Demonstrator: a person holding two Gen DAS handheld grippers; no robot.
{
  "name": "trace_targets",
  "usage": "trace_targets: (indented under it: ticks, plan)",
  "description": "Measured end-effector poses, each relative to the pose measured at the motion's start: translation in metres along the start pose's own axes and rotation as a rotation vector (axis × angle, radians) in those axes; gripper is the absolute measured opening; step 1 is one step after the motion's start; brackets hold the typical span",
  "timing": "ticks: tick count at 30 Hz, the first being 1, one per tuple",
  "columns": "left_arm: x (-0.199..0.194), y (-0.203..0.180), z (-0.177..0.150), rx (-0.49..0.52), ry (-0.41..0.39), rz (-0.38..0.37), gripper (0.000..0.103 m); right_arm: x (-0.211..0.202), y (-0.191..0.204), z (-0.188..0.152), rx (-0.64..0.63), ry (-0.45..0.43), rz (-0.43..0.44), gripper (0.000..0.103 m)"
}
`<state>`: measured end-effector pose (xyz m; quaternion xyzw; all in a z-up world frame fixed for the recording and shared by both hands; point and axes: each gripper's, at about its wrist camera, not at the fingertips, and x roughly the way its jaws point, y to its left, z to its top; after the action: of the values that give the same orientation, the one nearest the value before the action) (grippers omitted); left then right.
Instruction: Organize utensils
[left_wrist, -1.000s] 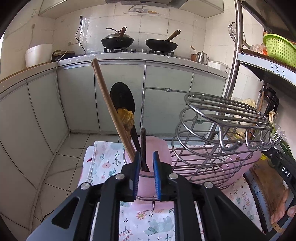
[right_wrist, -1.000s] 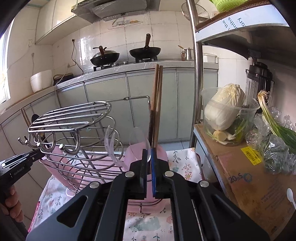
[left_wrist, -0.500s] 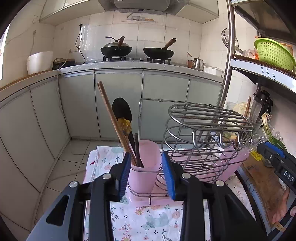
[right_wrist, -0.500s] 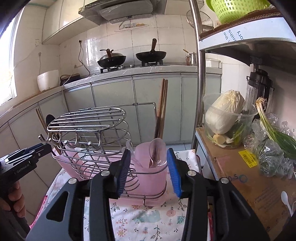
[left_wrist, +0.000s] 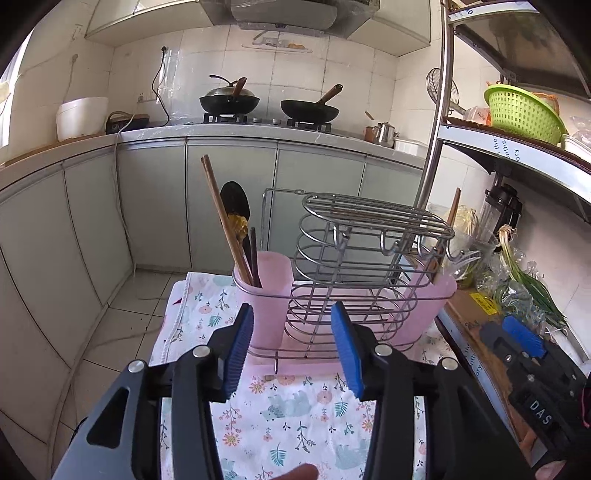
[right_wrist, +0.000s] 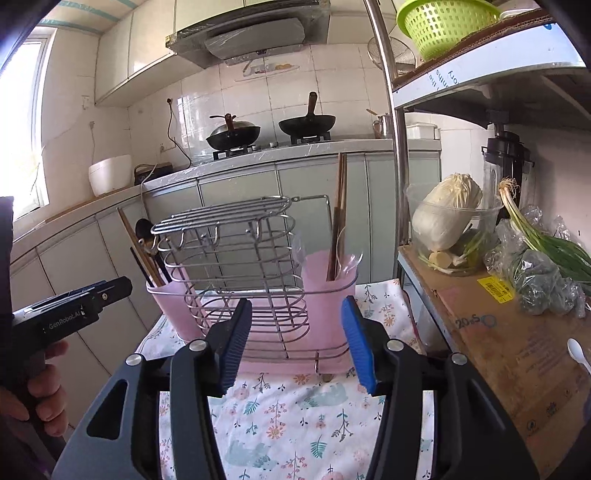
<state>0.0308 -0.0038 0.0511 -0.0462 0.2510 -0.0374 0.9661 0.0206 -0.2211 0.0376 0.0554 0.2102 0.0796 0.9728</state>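
Now both grippers, left gripper and right gripper, are opening their fingers (nothing between them), hovering near the wire utensil rack with its pink cups.

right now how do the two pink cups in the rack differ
The left cup holds brown chopsticks, a black spoon and dark sticks, all leaning left. The right cup holds chopsticks standing nearly upright plus a clear spoon. Both are pink, open-topped and sit at opposite ends of the wire rack.
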Motion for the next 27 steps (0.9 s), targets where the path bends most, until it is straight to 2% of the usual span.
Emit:
trace_targets:
  ticks: [4,8,11,27]
  plan:
    - [-0.016,-0.006,-0.014,0.007,-0.009,0.008,0.043,-0.006,0.007,-0.012,0.003,0.022,0.020,0.053]
    - [-0.029,-0.011,-0.026,0.009,-0.013,0.004,0.043,-0.012,0.013,-0.018,-0.013,0.031,0.034,0.061]
    - [-0.037,-0.013,-0.035,0.003,-0.015,0.001,0.043,-0.019,0.019,-0.023,-0.037,0.028,0.031,0.064]
    - [-0.044,-0.015,-0.056,-0.014,0.008,0.011,0.043,-0.035,0.029,-0.037,-0.043,0.002,-0.003,0.065]
